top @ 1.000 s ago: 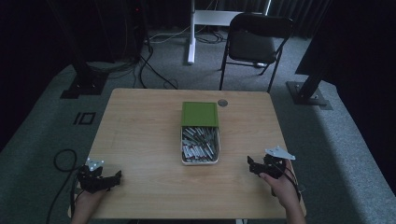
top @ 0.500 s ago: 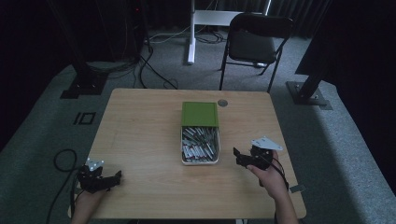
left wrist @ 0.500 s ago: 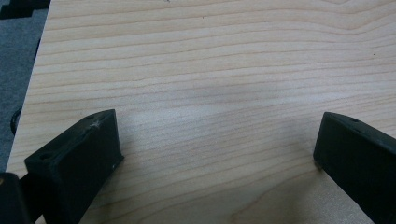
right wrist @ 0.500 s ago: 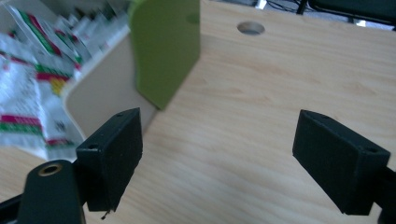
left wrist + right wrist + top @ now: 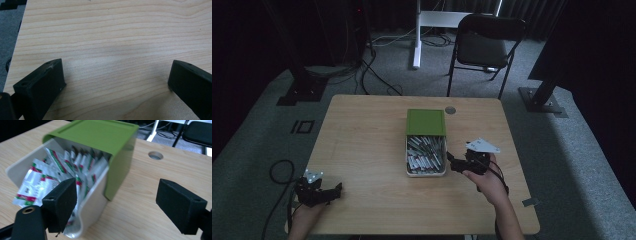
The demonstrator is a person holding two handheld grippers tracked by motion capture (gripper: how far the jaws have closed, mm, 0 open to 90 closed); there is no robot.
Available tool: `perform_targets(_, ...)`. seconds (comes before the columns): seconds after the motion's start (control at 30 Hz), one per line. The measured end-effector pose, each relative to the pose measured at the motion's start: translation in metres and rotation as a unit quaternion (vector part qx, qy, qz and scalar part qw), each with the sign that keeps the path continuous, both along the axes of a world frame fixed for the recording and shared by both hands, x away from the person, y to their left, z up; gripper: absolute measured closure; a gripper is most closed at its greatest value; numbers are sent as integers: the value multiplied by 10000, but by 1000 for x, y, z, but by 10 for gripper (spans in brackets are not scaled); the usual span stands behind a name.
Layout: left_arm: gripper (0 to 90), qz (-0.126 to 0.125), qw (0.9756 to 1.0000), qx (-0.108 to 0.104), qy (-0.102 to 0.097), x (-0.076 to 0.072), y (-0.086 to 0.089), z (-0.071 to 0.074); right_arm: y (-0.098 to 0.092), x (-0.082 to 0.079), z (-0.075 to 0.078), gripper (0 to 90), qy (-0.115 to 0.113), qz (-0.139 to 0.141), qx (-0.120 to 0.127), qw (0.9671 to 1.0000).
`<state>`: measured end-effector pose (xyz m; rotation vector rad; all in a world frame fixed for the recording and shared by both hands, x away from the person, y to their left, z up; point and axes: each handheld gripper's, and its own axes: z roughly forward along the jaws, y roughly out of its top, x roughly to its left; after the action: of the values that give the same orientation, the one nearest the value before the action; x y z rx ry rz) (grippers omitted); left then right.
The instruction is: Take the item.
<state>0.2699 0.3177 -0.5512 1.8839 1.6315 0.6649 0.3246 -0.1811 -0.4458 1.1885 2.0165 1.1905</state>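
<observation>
— What was the counter point(image 5: 120, 37) made of?
— Pale wood grain with a smooth matt finish was seen. The fingers point(image 5: 61, 203) were of matt black plastic.
— And the box point(image 5: 93, 202)?
— Smooth cream plastic under a green plastic lid point(image 5: 100, 135); glossy printed sachets point(image 5: 37, 185) were packed inside.

- One light wooden rectangular table point(image 5: 372, 150).
- One cream plastic oblong box point(image 5: 426, 172), one green plastic lid point(image 5: 426, 121) half over it.
- Many white sachets with red and green print point(image 5: 50, 177) in the box; too tightly packed to count.
- Two black two-jaw grippers: left gripper point(image 5: 337, 188), right gripper point(image 5: 450, 160).
- One round grommet hole point(image 5: 450, 109) in the tabletop.
- One black folding chair point(image 5: 484, 45) beyond the table.
</observation>
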Motion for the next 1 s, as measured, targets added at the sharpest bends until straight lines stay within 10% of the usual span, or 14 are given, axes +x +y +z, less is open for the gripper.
perform_targets(0.53, 15, 5, 10000, -4, -4, 0, 0, 0, 46, -2, 0, 254, 2, 587, -43, 9983)
perform_targets(1.0, 15, 2, 10000, -1, -3, 0, 0, 0, 57, -3, -22, 707, 69, 884, -155, 9959)
